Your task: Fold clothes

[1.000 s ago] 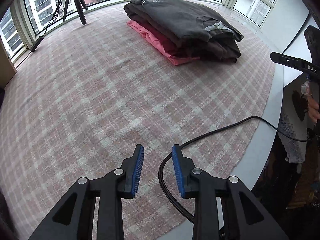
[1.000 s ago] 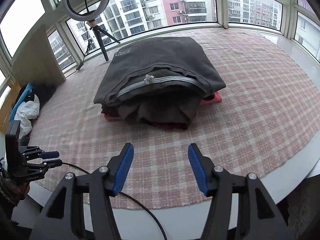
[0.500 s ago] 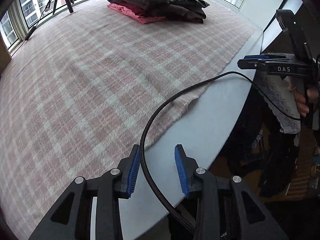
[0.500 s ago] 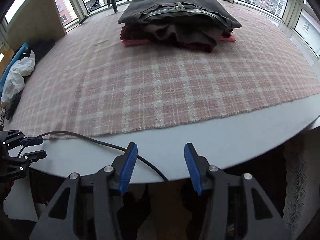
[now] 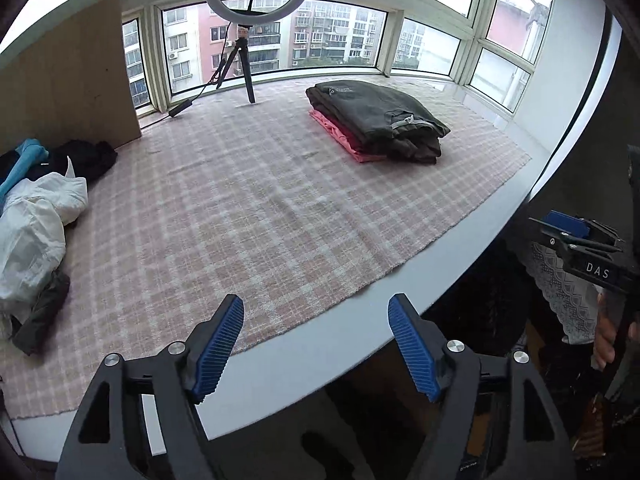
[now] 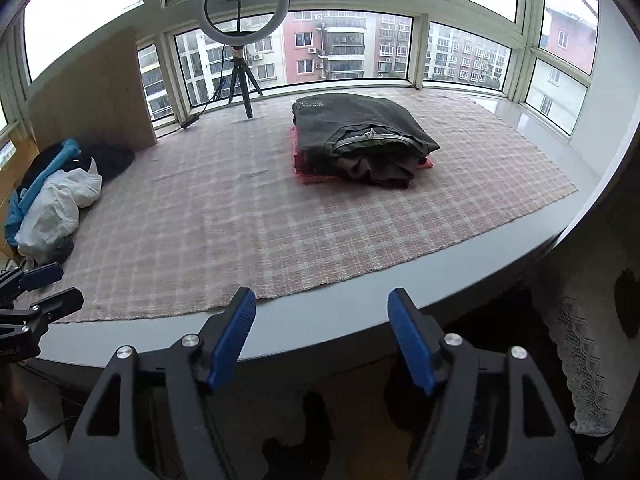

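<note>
At the far left we have the unfolded heap (image 5: 36,224), a white garment on top with blue and dark pieces tucked beside and under it, lying on the left end of the checked mat (image 5: 248,216) in front of a wooden board (image 5: 64,76). Our left gripper (image 5: 316,344) hangs just off the near edge of the white ledge (image 5: 360,320), its blue pads spread wide with nothing between them. Our right gripper (image 6: 322,338) hangs over the same edge a little further along, equally spread and empty. From both tools the heap lies forward and well off to the left, and we judge the left hand to be the nearer one, since in the right wrist view the left gripper's fingers sit between us and the pile. The heap has no clear long axis that we can read; it is crumpled, stretching roughly from near edge toward the board. Moving right, the middle of the mat is bare cloth, good ground for spreading a garment. Behind it a ring light (image 6: 242,8) on a tripod stands by the windows. Further right the folded stack (image 6: 360,140) rests on the mat, dark garments over a pink one, well apart from both grippers. We judge the next garment has to come from the left, so the reach would start with the left gripper swinging that way
</note>
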`<state>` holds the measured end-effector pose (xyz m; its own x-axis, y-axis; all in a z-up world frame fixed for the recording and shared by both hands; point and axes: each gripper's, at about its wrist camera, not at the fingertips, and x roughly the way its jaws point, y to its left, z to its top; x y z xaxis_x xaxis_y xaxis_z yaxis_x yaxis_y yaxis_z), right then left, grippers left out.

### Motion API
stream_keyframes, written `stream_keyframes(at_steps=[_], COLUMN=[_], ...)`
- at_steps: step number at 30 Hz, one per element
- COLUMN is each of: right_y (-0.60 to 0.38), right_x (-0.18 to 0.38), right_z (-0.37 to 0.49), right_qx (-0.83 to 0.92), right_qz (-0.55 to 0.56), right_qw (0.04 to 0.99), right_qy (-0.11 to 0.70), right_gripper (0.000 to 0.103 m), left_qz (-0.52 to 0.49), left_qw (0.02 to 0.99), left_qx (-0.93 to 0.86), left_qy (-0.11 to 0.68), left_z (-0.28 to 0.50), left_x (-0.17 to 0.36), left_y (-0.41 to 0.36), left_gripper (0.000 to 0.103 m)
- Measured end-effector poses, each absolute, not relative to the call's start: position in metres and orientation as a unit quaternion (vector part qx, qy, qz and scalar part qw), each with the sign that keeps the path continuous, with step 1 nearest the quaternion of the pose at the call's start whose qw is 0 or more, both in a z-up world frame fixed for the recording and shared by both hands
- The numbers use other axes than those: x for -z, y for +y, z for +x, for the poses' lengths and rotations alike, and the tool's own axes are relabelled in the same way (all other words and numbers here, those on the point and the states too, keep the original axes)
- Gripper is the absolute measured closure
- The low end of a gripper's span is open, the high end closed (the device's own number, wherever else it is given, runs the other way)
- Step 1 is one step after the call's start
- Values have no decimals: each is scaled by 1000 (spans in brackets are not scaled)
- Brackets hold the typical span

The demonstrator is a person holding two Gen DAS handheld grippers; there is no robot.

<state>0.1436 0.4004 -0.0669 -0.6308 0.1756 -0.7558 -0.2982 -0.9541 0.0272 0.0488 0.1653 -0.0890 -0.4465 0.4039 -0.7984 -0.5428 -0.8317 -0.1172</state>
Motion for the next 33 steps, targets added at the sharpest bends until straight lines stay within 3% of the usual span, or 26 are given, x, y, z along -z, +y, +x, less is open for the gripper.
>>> stream_keyframes(at_steps=[7,14,33], right_y=[372,360,355], right_x=[53,54,63], right_z=[156,165,181], right_qx=[-906,-903,-898], right_qz=[-390,-391,-409], right_qw=[146,162,153], right_qy=[80,76,62], right_gripper=[35,35,35], left_qz=[-450,-444,-432], left_qw=[253,231,225], left_qx=[-855,-862,-870], left_qy=[43,76,70], left_z=[59,66,93], left_x=[79,73,54], left_y=[139,120,108], left_gripper=[27,27,27])
